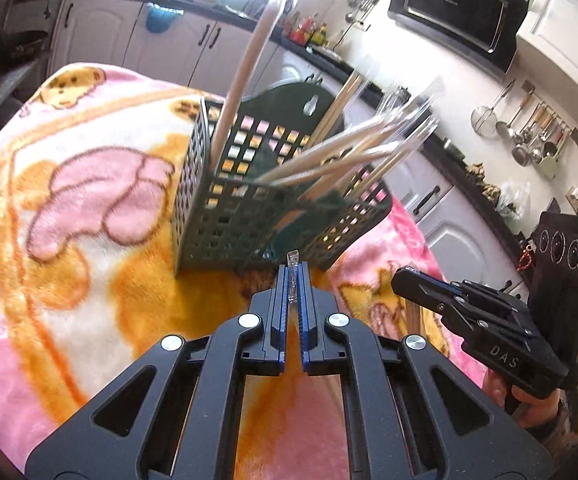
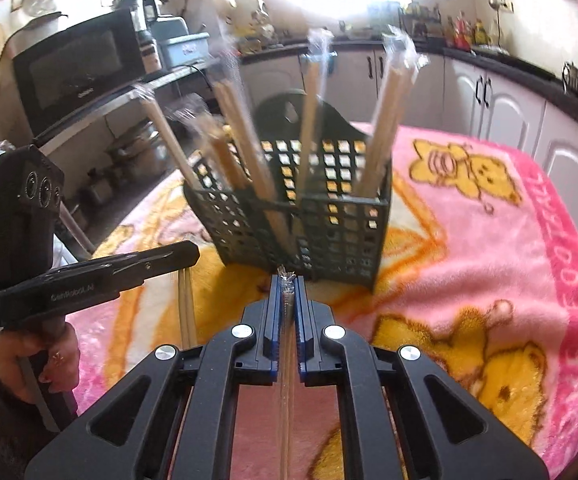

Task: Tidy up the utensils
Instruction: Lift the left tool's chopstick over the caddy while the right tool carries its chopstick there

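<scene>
My left gripper (image 1: pixel 292 280) is clamped on a wrapped chopstick pair (image 1: pixel 291 276), the clear wrapper tip poking out just past the blue pads (image 1: pixel 304 308). My right gripper (image 2: pixel 288 292) is likewise closed on a second wrapped pair (image 2: pixel 287 286); its crinkled wrapper end sticks out at the fingertips and the sticks run back down between the jaws toward the camera. In the left wrist view my right gripper sits off to the right, fingers pinched together. In the right wrist view my left gripper shows to the left side, with wooden sticks hanging below it.

Just ahead of both grippers, sitting on the pink and orange cartoon blanket (image 1: pixel 89 216), is the green lattice basket (image 1: pixel 225 220), also dead ahead in the right wrist view (image 2: pixel 329 240). It has compartments split by dividers. Several wrapped chopsticks (image 1: pixel 345 152) lean out of it toward the right from my left gripper; one long stick (image 1: pixel 245 68) stands nearly upright at the basket's left corner.

Farther off: white cabinets (image 1: pixel 101 36), a black microwave (image 2: pixel 77 64), and hanging ladles (image 1: pixel 529 136) on the wall.
</scene>
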Available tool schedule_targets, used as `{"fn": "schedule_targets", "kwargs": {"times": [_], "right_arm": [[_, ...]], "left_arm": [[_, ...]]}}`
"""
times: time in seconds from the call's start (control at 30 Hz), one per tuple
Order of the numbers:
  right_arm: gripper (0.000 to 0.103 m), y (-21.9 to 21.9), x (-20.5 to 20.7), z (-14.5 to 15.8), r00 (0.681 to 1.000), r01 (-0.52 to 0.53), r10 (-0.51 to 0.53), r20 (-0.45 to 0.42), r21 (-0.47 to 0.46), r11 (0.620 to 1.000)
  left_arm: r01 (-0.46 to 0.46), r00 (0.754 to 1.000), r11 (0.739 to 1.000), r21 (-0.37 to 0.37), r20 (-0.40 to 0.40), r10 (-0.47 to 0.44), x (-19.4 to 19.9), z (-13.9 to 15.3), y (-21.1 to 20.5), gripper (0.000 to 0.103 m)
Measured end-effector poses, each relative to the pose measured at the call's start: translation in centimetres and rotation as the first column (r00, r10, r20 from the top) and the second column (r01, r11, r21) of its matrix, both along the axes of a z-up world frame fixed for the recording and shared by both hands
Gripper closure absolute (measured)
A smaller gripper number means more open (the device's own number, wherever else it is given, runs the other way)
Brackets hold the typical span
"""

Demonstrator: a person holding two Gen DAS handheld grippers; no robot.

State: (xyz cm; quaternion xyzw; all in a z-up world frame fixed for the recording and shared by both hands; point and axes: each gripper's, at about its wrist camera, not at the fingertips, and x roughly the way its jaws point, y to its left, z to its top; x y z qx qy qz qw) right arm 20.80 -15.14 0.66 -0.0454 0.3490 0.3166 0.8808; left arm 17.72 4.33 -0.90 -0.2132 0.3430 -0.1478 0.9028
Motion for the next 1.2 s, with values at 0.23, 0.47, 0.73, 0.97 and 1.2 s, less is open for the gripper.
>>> {"fn": "schedule_targets", "kwargs": {"times": [0.23,0.47,0.73,0.97,1.2], "right_arm": [[0.097,0.2,-1.5,2.8,0.997,-0.021,0.017,0.076,0.042,0.999],[0.097,-0.3,-2.4,5.9,0.985,-0.021,0.005,0.170,0.092,0.996],[0.097,-1.2,-3.1,9.4,0.963,-0.016,-0.027,0.268,0.157,0.988],[0.097,-2.0,-2.8,11.9,0.941,0.001,-0.074,0.331,0.215,0.977],[0.097,-2.6,-1.6,13.8,0.915,0.026,-0.122,0.383,0.248,0.968]], "left_arm": [[-0.008,0.996,1.000,-0.003,0.085,0.008,-1.3,3.2,0.3,0.101],[0.013,0.981,1.000,0.007,0.195,-0.014,-1.7,7.6,-0.3,0.101],[0.014,0.950,1.000,0.022,0.310,-0.020,-2.3,12.1,-0.8,0.101],[0.005,0.924,1.000,0.020,0.382,-0.013,-2.3,15.2,-0.6,0.101],[-0.017,0.892,0.998,0.054,0.451,-0.010,-1.8,18.4,-0.3,0.101]]}}
